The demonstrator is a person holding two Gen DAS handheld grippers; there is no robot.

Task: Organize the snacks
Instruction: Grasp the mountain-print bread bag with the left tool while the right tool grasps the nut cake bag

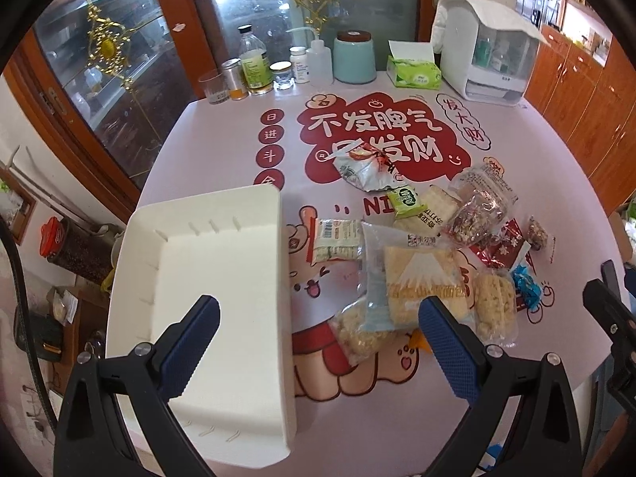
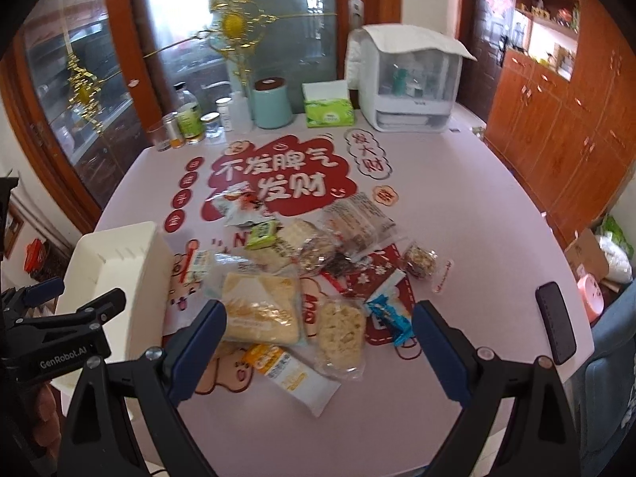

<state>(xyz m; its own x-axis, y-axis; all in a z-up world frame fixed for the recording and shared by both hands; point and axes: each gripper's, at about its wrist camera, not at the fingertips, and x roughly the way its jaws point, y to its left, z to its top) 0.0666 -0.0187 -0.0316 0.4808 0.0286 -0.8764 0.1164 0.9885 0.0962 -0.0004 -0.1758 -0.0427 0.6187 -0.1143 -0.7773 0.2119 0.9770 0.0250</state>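
A white empty storage bin stands on the left of the pink table; its side wall shows in the right wrist view. Several wrapped snacks lie in a heap right of it: a large rice-cracker bag, a puffed-rice bar, a blue candy, a nut bag, a green packet. My left gripper hangs open above the bin's right wall. My right gripper is open over the near snacks, holding nothing.
Along the far edge stand bottles and jars, a teal canister, a green tissue box and a white organizer box. Wooden cabinets line the right side. A glass door is behind the table.
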